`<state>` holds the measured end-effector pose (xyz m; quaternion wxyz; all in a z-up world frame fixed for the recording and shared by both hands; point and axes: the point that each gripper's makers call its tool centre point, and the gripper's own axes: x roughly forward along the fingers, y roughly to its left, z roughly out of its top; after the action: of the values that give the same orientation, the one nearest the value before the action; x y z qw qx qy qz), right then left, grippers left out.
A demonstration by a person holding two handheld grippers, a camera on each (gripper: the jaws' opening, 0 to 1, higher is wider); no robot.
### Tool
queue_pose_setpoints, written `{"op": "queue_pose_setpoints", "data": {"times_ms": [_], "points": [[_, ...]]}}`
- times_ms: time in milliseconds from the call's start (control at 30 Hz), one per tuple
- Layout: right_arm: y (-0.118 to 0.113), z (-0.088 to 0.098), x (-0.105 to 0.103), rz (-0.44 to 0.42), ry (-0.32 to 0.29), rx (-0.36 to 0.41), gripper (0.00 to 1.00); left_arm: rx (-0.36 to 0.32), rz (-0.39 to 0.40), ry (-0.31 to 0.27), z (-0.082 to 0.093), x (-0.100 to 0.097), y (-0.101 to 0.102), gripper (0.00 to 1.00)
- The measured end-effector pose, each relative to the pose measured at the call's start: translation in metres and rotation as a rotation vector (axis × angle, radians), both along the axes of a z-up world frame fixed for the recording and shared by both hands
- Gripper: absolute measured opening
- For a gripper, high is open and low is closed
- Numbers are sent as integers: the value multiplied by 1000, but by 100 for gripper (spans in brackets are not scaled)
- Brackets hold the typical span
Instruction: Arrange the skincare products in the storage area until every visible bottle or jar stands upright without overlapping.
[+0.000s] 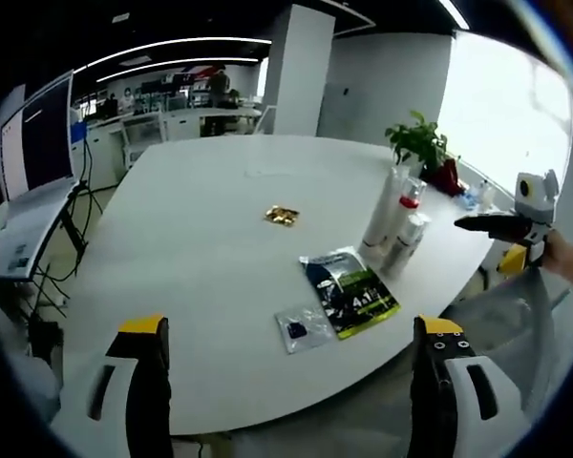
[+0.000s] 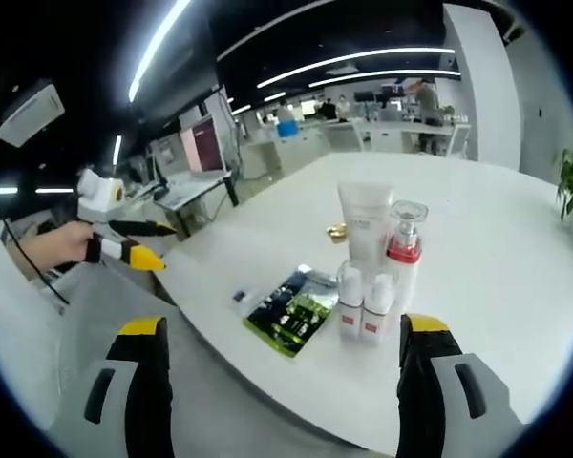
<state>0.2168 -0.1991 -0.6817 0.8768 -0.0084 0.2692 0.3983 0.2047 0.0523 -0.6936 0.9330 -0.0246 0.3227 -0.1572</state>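
Both tongs (image 1: pixel 291 382) (image 2: pixel 286 377) gape empty off the table (image 1: pixel 191 239); a dark sachet (image 2: pixel 291 310) lies beside the upright bottles (image 2: pixel 377 258).

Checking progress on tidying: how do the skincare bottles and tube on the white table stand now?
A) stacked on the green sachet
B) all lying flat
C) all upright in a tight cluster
C: the white tube, red-collared pump bottle and two small white bottles stand upright together beside the green sachet.
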Motion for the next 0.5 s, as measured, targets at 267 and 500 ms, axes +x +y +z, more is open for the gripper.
{"op": "queue_pose_setpoints", "data": {"times_ms": [267, 500], "points": [[1, 3, 0, -6, 13, 22, 99, 9, -40, 9, -2, 9, -15, 99], [2, 1, 1, -33, 36, 7, 99, 35, -108, 66, -9, 17, -28, 97]]}}
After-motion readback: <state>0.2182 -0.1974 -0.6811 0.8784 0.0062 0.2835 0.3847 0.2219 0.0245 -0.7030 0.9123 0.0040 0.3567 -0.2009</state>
